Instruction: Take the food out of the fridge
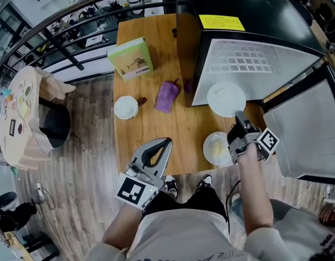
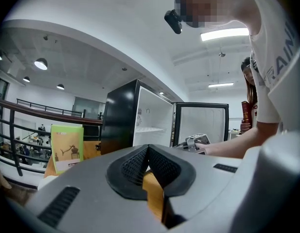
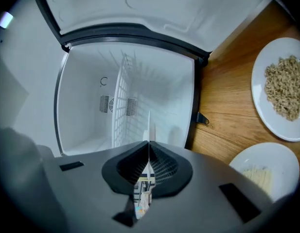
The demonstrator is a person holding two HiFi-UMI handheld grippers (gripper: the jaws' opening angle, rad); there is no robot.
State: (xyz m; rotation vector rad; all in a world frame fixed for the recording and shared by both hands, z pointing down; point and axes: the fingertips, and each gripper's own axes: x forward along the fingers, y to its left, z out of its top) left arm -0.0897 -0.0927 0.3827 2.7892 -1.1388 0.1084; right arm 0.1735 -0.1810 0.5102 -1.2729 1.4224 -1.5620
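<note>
I hold my right gripper [image 1: 239, 116] in front of the open black mini fridge [image 1: 238, 7], which stands on the far right part of the light wooden worktop [image 1: 151, 129]. Its fingers [image 3: 164, 166] are pressed together and I see nothing pinched between them. Over them I look into the fridge's white inside [image 3: 86, 106], where a white wire shelf [image 3: 121, 106] shows. The fridge door [image 1: 314, 129] stands swung open past the worktop's right edge.

The food is out on the worktop. A round white plate [image 1: 213, 91] of brown grains [image 3: 282, 86] sits just before the fridge opening. A second round white plate [image 1: 206, 145], carrying a pale yellow food [image 1: 217, 148], lies close to the near edge, just beside my right gripper.

My left gripper [image 1: 165, 142] hangs over the near edge around its middle, well apart from both plates. Its fingers [image 2: 132, 166] are pressed together as well, with only bare wood showing behind them.

Further off, a green printed carton [image 1: 130, 57] stands towards the far left corner. A crumpled purple pouch [image 1: 167, 95] lies near the middle, and a small white bowl [image 1: 125, 107] sits by the left edge with a small brown piece [image 1: 141, 100] just beside it.
</note>
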